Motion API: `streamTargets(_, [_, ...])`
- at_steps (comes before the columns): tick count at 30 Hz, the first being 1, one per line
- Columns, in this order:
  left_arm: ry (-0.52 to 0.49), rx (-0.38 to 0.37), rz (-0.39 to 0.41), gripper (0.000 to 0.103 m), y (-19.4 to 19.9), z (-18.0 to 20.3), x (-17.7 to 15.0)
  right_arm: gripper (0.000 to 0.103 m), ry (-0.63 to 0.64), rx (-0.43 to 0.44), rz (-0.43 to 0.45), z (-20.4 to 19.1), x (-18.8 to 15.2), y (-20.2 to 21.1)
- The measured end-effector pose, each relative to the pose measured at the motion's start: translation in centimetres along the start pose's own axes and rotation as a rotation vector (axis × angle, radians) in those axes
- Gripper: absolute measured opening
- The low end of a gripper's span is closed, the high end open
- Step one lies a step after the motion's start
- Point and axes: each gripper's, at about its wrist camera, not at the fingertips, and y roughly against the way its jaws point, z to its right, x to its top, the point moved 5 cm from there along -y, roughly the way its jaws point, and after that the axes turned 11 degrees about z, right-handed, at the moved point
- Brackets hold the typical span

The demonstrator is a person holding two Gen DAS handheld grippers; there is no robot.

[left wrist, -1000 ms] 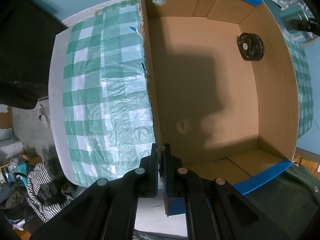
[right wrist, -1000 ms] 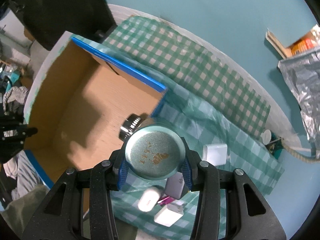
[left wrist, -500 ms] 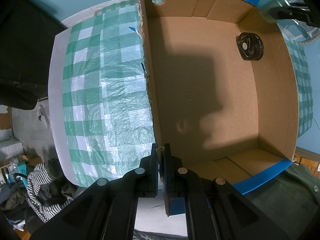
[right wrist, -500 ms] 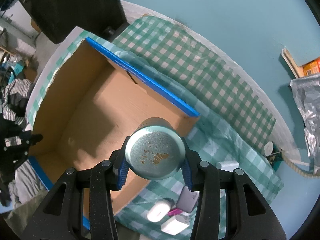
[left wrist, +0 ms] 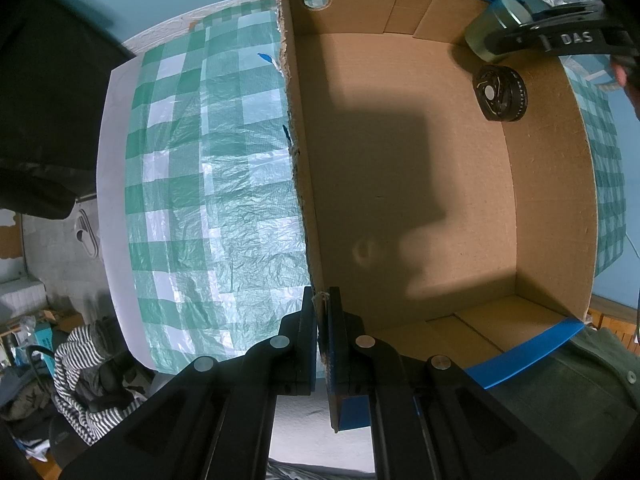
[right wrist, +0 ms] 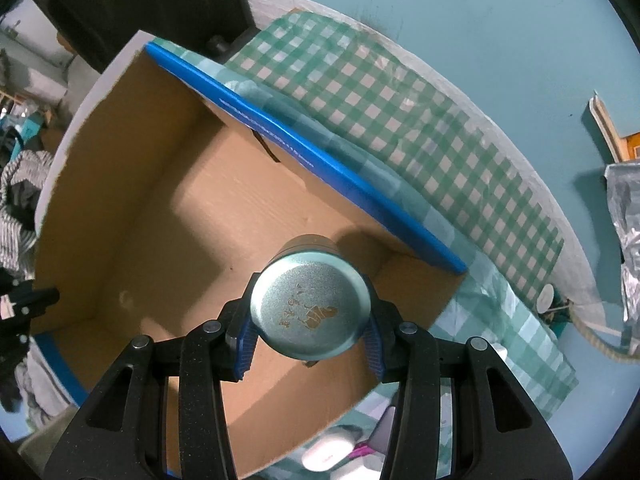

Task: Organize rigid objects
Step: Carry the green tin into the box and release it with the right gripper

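The right gripper [right wrist: 308,340] clamps a teal tin [right wrist: 307,309] mid-frame over the cardboard box [right wrist: 132,184], apparently ready for lowering beside the black disc [left wrist: 499,93], while the left gripper [left wrist: 322,336] pinches the box wall.

1. The right gripper [left wrist: 560,38] is cut off by the left view's edge; only one arm shows.
2. The tin [right wrist: 308,312] hides the box [right wrist: 132,184] floor beneath it in the right view, so the black disc [left wrist: 500,94] cannot be seen there.
3. The gold mark on the tin's lid is too small to read.
4. The white items [right wrist: 328,450] on the cloth [right wrist: 400,112] are half hidden by the gripper's arms.
5. The box wall's lower part is hidden by the left gripper [left wrist: 322,312].
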Motion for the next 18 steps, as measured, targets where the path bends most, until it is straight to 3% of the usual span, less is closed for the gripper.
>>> streamTargets(18, [-0.005,0.003,0.000,0.004,-0.02,0.11,0.01,0.044,-0.010,0.007,0.008,0.06,-0.18,-0.69])
